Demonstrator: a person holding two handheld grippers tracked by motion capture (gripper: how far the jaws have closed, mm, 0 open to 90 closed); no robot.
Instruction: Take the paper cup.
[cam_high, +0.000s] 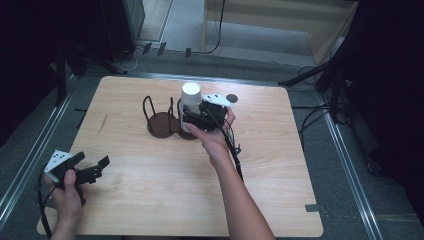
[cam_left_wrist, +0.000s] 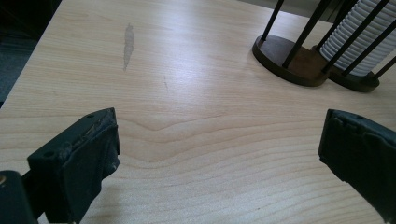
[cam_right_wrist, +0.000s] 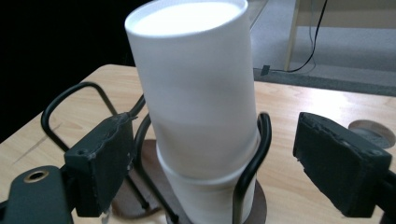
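Right gripper (cam_high: 192, 119) sits at the far middle of the tabletop (cam_high: 150, 200), held by the person's right hand (cam_high: 212, 137). Its fingers (cam_right_wrist: 100, 163) are released, standing apart on either side of the stack of white cups (cam_right_wrist: 198, 107) without pressing on it; a gap shows between each pad and the cup wall. The cup stack stands upright between those fingers, seated in the nearer bay of a black wire cup holder (cam_right_wrist: 252, 163) on a dark round base; one wire upright rises just in front of the stack, between it and the right-hand finger. The holder's second bay (cam_high: 159, 120) lies beyond the left-hand finger and holds no cups. Cup walls are plain white, no lettering or logo readable; ribbed rims show in the left gripper view (cam_left_wrist: 359, 37). Left gripper (cam_high: 90, 170) rests low at the near left of the tabletop in the left hand (cam_high: 67, 192), fingers (cam_left_wrist: 79, 163) released and wide, bare wood between them, the holder well ahead and to their right. A small round dark disc (cam_high: 232, 98) lies beyond the right gripper.
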